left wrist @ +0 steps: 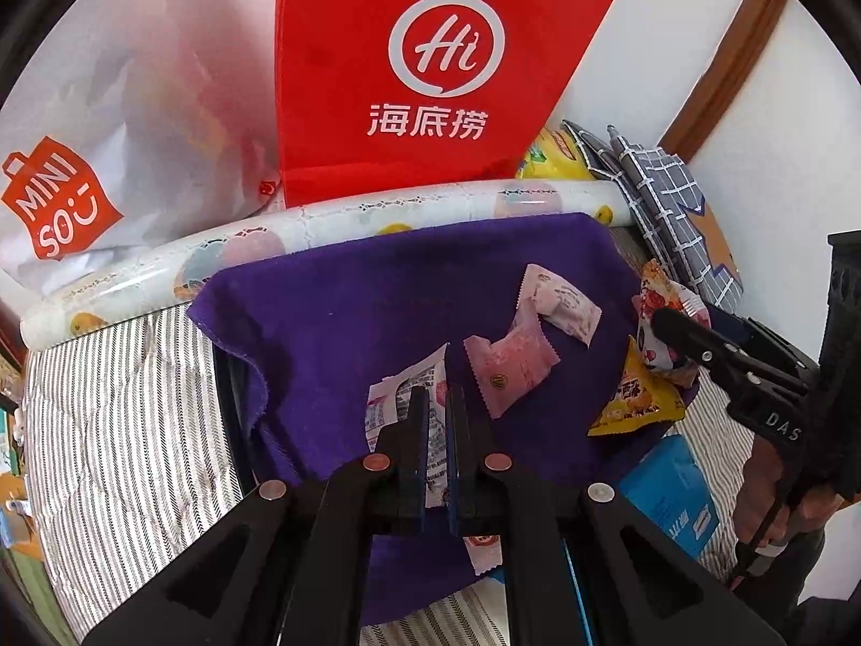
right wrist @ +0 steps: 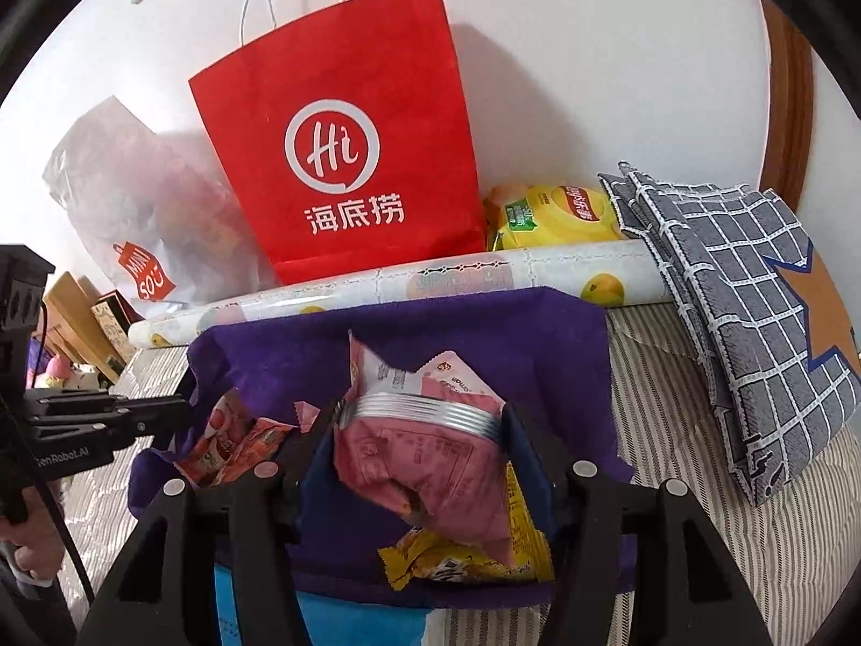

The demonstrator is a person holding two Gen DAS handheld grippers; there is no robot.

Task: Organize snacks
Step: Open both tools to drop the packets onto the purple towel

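Observation:
A purple cloth (left wrist: 350, 312) lies on striped bedding with several snack packets on it. My left gripper (left wrist: 438, 395) is shut on a white printed packet (left wrist: 387, 404) at the cloth's near edge. A pink packet (left wrist: 511, 371) and a white-pink one (left wrist: 565, 307) lie just beyond it. The right wrist view shows my right gripper (right wrist: 421, 412) shut on a pink packet (right wrist: 430, 463) with a silver crimped band, held over a yellow packet (right wrist: 457, 560). From the left wrist view, the right gripper (left wrist: 672, 328) is at the cloth's right edge, above the yellow packet (left wrist: 635, 404). The left gripper (right wrist: 177, 409) reaches in beside a red-orange packet (right wrist: 231, 441).
Against the wall stand a red paper bag (right wrist: 344, 161) and a white plastic shopping bag (right wrist: 124, 204). A rolled patterned sheet (right wrist: 484, 274) lies behind the cloth, with a yellow chips bag (right wrist: 554, 210) and grey checked fabric bags (right wrist: 753, 296) to the right. A blue pack (left wrist: 672, 506) sticks out under the cloth.

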